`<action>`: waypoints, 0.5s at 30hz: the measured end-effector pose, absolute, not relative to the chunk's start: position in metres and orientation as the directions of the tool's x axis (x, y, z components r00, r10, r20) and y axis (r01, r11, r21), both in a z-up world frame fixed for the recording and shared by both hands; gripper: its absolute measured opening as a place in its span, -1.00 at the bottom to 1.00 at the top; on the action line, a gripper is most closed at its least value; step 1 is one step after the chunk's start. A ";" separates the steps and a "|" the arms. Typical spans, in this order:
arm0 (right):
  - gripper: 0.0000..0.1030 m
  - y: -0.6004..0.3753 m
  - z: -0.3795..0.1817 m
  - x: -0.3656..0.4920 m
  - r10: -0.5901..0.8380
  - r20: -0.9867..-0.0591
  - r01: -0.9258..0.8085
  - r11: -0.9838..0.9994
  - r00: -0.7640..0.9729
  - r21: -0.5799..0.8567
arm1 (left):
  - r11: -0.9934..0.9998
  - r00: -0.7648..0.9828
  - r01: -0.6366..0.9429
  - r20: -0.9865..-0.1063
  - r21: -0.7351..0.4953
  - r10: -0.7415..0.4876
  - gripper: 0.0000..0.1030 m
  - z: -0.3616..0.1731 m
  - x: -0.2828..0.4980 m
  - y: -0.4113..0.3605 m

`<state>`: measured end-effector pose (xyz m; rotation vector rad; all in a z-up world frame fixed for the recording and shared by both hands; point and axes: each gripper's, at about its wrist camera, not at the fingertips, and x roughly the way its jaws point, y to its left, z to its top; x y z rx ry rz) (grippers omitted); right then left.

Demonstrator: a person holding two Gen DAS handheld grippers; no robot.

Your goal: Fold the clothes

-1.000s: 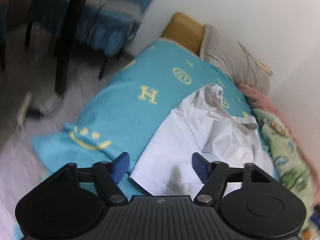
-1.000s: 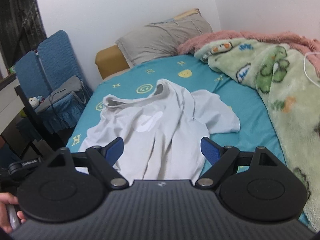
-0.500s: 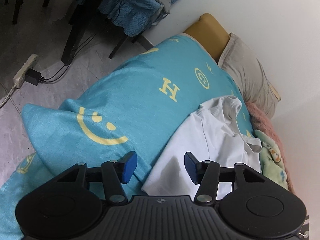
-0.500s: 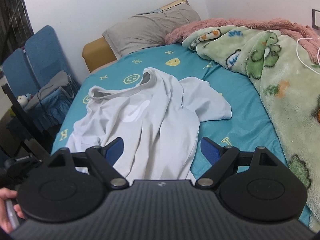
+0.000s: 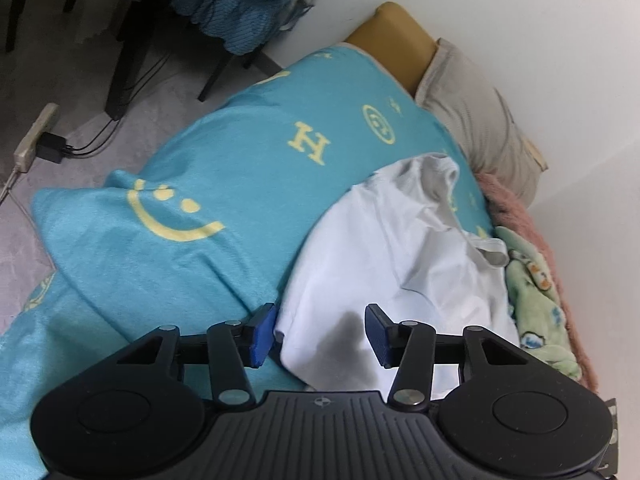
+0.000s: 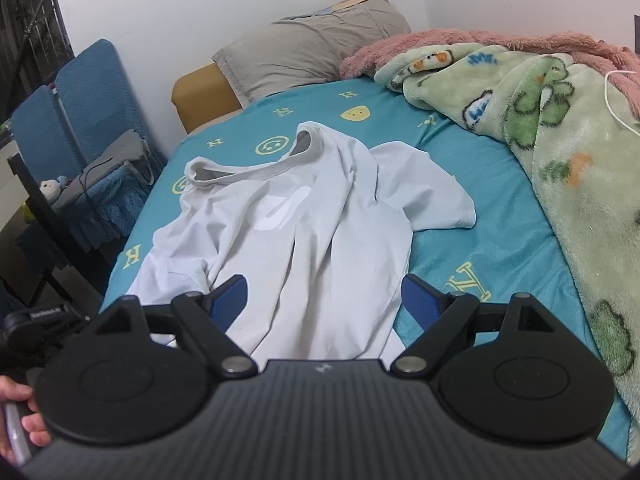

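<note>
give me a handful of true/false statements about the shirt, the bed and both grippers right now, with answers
1. The white t-shirt lies crumpled and unfolded on the teal bedsheet. True.
2. The left gripper is shut on the shirt's hem. False: its jaws are open, with the hem corner between them, not pinched.
3. The right gripper is open above the lower part of the shirt. True.
4. The grey pillow lies on top of the shirt. False: it sits at the head of the bed, apart from the shirt.
5. A green cartoon blanket is bunched along one side of the bed. True.
6. The shirt is dark blue. False: it is white with a pale logo.
</note>
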<state>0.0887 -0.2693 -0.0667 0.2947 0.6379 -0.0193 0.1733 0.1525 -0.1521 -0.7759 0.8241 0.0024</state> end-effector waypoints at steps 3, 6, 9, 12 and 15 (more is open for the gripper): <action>0.66 -0.270 -0.066 0.088 0.069 -0.586 0.110 0.958 0.808 0.264 | 0.746 0.693 -0.268 -0.660 -0.609 -0.290 -0.15 -0.154 0.177 0.152; 0.66 -0.269 -0.066 0.088 0.064 -0.585 0.113 0.959 0.809 0.260 | 0.772 0.689 -0.234 -0.661 -0.592 -0.297 -0.41 -0.154 0.178 0.149; 0.66 -0.269 -0.067 0.088 0.063 -0.585 0.112 0.960 0.808 0.258 | 0.787 0.692 -0.208 -0.656 -0.581 -0.302 -0.63 -0.152 0.178 0.147; 0.66 -0.269 -0.066 0.088 0.063 -0.584 0.110 0.961 0.809 0.256 | 0.803 0.699 -0.183 -0.649 -0.568 -0.299 -0.79 -0.148 0.178 0.145; 0.66 -0.269 -0.066 0.088 0.061 -0.584 0.110 0.961 0.809 0.253 | 0.822 0.715 -0.163 -0.639 -0.545 -0.282 -0.85 -0.142 0.181 0.145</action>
